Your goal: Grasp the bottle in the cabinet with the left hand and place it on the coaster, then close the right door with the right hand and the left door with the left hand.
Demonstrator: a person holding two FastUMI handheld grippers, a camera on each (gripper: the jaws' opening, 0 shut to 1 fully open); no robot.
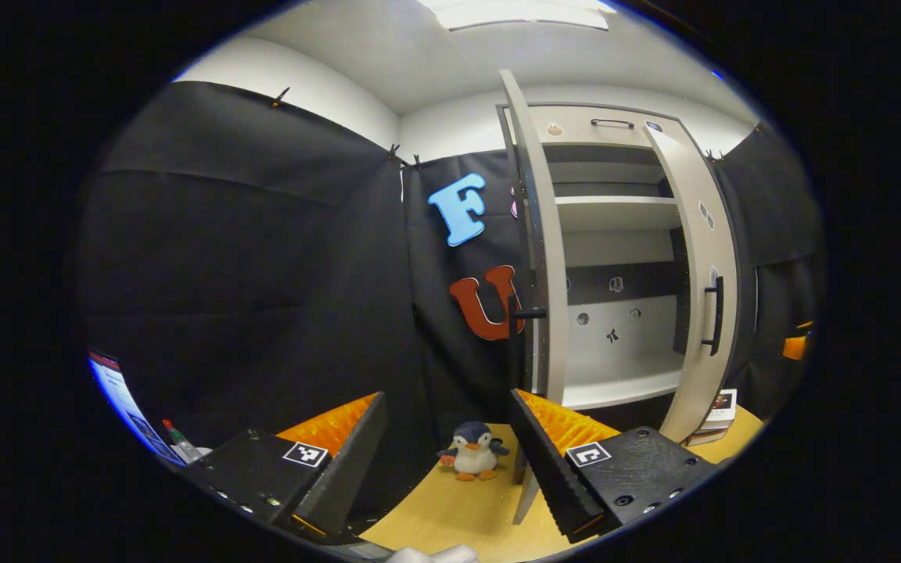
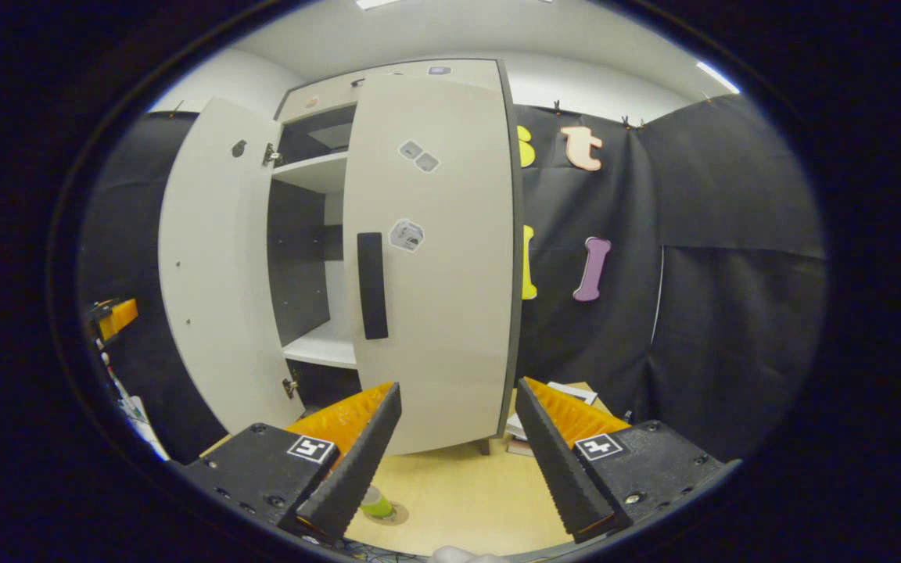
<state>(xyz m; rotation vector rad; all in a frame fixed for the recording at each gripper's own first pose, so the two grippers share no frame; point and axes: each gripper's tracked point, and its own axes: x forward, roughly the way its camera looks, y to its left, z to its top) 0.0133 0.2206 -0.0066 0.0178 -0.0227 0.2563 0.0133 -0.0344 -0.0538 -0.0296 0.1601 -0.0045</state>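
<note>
Bottle (image 2: 376, 503): small, greenish, seemingly plastic, on a round coaster (image 2: 389, 513) on the wooden table (image 2: 458, 500); probably light and slick, best held around the body
Right door (image 2: 431, 258): flat, stiff pale panel, ajar; likely swings easily on its hinges, best pushed on the face beside the dark bar handle (image 2: 372, 285)
Left door (image 1: 536, 234): open, edge-on
Left gripper (image 1: 450, 461): ridged fingers wide apart, holding nothing
Right gripper (image 2: 454, 461): spread wide, empty
</note>
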